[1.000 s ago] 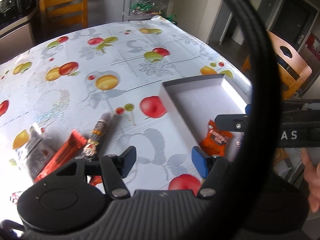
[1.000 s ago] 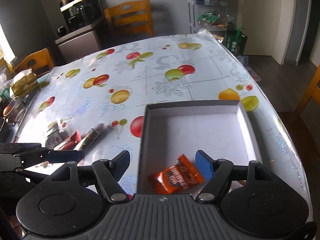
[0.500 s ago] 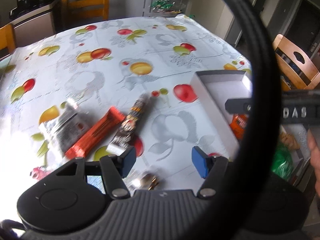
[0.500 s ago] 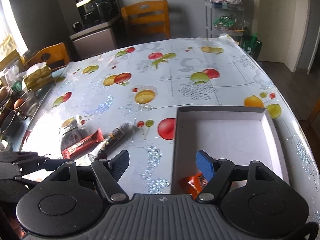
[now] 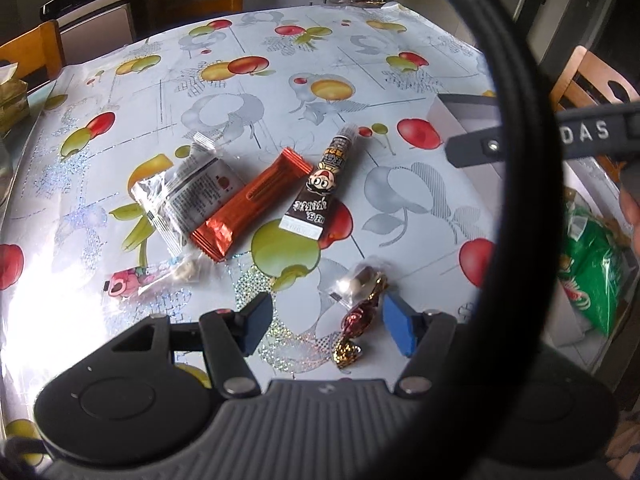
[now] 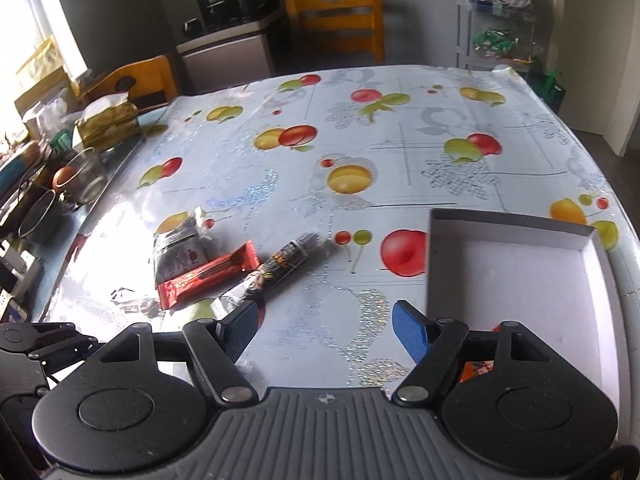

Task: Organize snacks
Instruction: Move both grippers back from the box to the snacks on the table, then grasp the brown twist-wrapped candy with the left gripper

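Note:
On the fruit-print tablecloth lie a silver packet [image 5: 192, 190], an orange bar [image 5: 252, 204], a brown tube snack [image 5: 320, 188], a pink candy packet [image 5: 148, 280], a clear-wrapped sweet [image 5: 358, 282] and a red-gold candy [image 5: 354, 332]. My left gripper [image 5: 328, 326] is open and empty, low over the table, with the red-gold candy between its fingers. My right gripper [image 6: 326, 330] is open and empty, left of the white box [image 6: 516, 264]. An orange snack packet [image 6: 478, 368] lies in the box, mostly hidden behind my right gripper. The bar [image 6: 208, 276] and tube [image 6: 280, 268] also show in the right wrist view.
A black ring and strap [image 5: 516, 160] cross the left wrist view. A green bag [image 5: 592, 276] sits off the table's right edge. Glasses and clutter [image 6: 60, 176] stand at the left edge. Wooden chairs [image 6: 336, 20] surround the table.
Both grippers have swung left, away from the box and toward the loose snacks. The candies near the table's front edge have come into the left wrist view. Both stay open.

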A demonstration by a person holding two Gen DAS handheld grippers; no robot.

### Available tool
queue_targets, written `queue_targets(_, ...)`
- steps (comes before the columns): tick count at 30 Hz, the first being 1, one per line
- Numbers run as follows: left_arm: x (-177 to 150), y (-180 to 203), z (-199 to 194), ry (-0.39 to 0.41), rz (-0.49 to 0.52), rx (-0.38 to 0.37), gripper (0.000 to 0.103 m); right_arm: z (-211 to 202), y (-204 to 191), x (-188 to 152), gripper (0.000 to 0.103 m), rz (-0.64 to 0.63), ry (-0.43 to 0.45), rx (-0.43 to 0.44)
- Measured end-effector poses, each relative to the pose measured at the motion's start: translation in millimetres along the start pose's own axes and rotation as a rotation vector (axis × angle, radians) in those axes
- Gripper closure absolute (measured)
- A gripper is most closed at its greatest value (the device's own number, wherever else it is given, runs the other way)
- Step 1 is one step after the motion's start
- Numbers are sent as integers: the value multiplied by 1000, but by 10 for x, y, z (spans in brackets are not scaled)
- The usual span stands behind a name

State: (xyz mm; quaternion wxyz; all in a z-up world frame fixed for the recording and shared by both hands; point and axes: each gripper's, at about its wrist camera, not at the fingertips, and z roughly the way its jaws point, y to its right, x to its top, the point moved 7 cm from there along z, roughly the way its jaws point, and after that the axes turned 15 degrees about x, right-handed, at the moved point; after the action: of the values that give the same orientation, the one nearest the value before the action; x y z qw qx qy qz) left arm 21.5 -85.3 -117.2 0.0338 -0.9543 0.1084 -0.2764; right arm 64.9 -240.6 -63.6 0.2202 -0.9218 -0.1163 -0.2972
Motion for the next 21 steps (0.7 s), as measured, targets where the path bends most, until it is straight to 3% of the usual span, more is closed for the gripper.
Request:
queue_targets(14, -133, 167, 176, -19, 92, -16, 42, 142, -100, -39, 26, -28, -41, 15)
queue_targets(21, -146, 252, 259, 21, 142, -16, 43, 163, -86, -58, 26, -29, -45, 10)
